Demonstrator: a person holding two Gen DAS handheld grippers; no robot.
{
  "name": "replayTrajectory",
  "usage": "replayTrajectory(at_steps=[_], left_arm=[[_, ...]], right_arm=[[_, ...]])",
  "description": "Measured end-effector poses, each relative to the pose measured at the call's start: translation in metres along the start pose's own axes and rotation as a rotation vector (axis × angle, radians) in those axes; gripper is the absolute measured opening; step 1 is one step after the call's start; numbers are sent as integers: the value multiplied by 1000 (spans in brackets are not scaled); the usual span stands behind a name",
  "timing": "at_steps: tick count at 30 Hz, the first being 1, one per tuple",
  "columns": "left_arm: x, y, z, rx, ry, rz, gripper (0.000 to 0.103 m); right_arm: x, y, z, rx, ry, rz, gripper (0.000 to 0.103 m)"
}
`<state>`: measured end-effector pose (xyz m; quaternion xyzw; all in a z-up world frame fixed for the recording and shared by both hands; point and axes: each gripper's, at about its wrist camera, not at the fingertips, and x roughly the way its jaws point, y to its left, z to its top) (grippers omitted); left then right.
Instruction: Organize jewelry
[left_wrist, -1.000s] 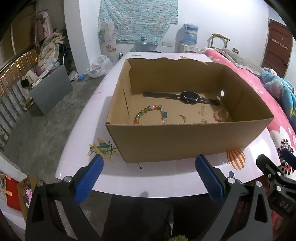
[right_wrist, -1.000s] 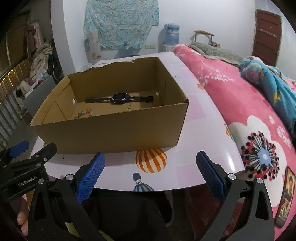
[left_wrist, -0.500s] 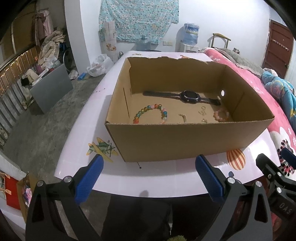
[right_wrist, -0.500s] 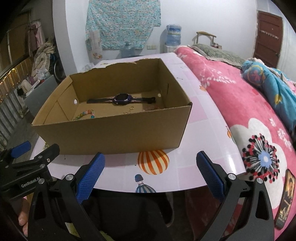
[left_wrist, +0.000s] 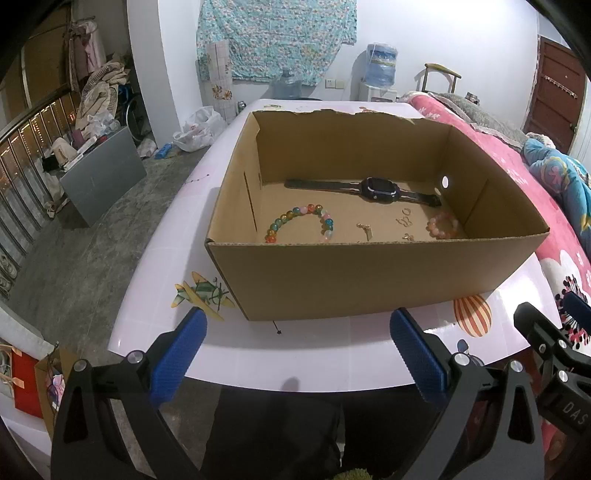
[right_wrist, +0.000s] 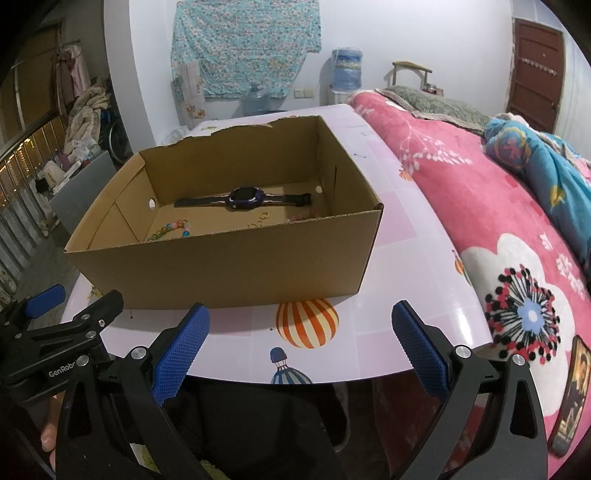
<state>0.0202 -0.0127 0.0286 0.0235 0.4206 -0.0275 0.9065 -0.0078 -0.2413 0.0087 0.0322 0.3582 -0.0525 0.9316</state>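
Cardboard box (left_wrist: 369, 280), open top, sits on the pink-white printed table (left_wrist: 325, 343); all jewelry visible lies on its floor.

Contents, left to right in the left wrist view:
- multicolour bead bracelet (left_wrist: 300, 221), at about 8 o'clock on the box floor, partly hidden by the near wall
- small gold pendant (left_wrist: 366, 230), near 6 o'clock, just behind the near wall
- black watch (left_wrist: 371, 188), laid flat along the far side, 12 o'clock
- small gold rings (left_wrist: 404, 218), roughly 4 o'clock of the watch face
- pink bead bracelet (left_wrist: 442, 226), near 4 o'clock, close to the right wall

Step in hand (judgement): either pre-grasp or finished. Nothing is held and no piece lies outside the box. Cannot tell which from this moment alone.

Next move, if sorting goes on: one gripper must clear the near wall and descend steeply. Small gold pieces would need a fine fingertip pinch; the bracelets look easier to catch.

Left gripper (left_wrist: 295, 354): jaws spread wide, blue pads apart, holding nothing, touching nothing, hovering at the table's near edge, short of the box.

Right gripper (right_wrist: 301, 347): likewise spread wide and empty, at the table's near edge, box at its 11 o'clock.
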Motion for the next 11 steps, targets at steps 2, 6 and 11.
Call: replayTrajectory(at_steps=[2, 6, 11], left_arm=[[0, 0, 0, 1, 0, -1, 98], [0, 0, 0, 2, 1, -1, 98], [2, -2, -2, 6, 7, 0, 98]], right_arm=[[0, 1, 0, 1, 0, 1, 95], [0, 0, 0, 0, 0, 0, 95], [0, 0, 0, 1, 2, 0, 95]])
